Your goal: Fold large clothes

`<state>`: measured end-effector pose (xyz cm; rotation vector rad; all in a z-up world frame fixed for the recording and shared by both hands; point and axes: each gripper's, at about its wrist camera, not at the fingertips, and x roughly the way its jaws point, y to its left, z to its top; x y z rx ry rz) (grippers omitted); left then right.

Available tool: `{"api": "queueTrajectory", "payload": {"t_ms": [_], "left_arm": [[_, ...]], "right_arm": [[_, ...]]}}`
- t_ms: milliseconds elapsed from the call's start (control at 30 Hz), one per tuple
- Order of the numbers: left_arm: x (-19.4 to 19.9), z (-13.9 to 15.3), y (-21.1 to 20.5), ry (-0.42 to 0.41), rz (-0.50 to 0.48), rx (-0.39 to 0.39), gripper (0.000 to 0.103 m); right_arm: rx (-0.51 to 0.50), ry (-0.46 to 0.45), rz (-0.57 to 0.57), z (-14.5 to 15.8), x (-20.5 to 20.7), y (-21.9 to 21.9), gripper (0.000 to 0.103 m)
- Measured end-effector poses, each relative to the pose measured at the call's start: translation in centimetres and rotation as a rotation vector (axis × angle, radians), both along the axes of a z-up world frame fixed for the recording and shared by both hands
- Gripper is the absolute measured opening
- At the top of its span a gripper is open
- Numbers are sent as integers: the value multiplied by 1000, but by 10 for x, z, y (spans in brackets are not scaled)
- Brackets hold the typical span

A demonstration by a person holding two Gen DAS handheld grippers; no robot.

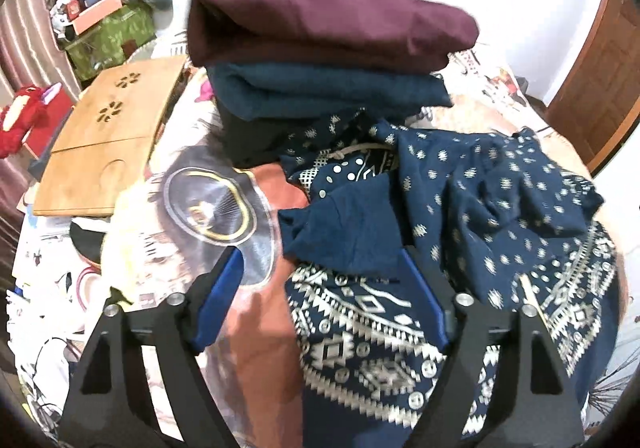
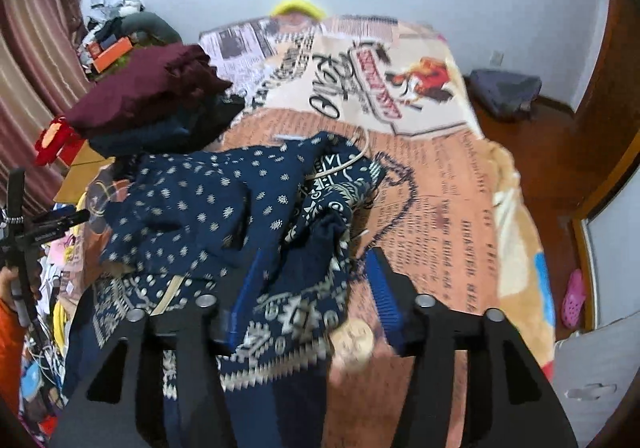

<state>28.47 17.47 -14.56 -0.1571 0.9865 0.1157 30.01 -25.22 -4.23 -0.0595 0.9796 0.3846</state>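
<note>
Left wrist view: the left gripper [image 1: 320,268] is hovering with its blue-padded fingers [image 1: 224,300] standing wide apart, clamping nothing. Between and beyond them the navy patterned garment [image 1: 460,208] is lying crumpled on the printed blanket [image 1: 256,328] covering the bed, spreading toward the bed's right edge. Just behind it a stack of folded clothes is sitting, a maroon piece [image 1: 328,20] on top of a teal one [image 1: 328,92]. A wooden lap tray [image 1: 108,140] is resting at the bed's left edge.

Right wrist view: the right gripper [image 2: 316,272] is also holding its fingers [image 2: 384,292] apart, with a fold of the garment [image 2: 224,208] lying between them, though not pinched. The garment is bunching toward the bed's left side, the blanket [image 2: 452,208] lying bare toward the right edge. The folded stack [image 2: 152,100] is standing beyond it near the left edge.
</note>
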Motion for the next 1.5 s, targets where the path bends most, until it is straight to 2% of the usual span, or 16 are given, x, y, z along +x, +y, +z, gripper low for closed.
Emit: {"api": "queueTrajectory", "payload": {"t_ms": [133,200,400,567,633,700,800,867,900,933,967,1033,1067,1333,1400,1500], "left_arm": [[-24,12,7,8,-13,-37,83],[-37,4,9,37,-28,-77,83],[-56,-50,15,163,-65,-233,83],[-71,-100,16,263,-44,-380,82],[-78,-119,14,298,-42,-463,82],[-85,-124,8,287,-51,-490,82],[-91,-118,-5,246,-105,-501,82],[-91,-112,-14,228,-139,-511,67],[-90,-108,-18,222,-149,-498,63],[-88,-102,-23,208,-163,-473,49],[-86,-97,-26,199,-173,-458,33],[-79,-87,-29,179,-179,-440,13],[-75,-79,-28,162,-176,-442,7],[-52,-18,8,-58,-58,-367,6],[-43,-16,19,-79,-9,-351,6],[-29,-36,31,-46,44,-374,6]], "right_arm": [[23,12,18,4,-21,-8,57],[34,22,20,1,-31,-11,57],[63,122,12,-40,-50,-12,57],[93,253,-5,-86,-57,-4,57],[93,253,-10,-91,-61,-2,59],[94,224,-16,-91,-66,0,60],[139,220,-15,-91,-66,1,60],[162,217,-9,-91,-65,3,56],[165,215,1,-91,-65,6,46],[159,216,15,-91,-65,10,24],[154,219,23,-91,-65,13,14],[155,202,36,-88,-65,19,10],[150,174,46,-82,-65,23,10],[209,0,-6,-35,-39,19,9],[211,-18,-39,-33,-31,16,9],[177,-19,-88,-43,-15,9,9]]}}
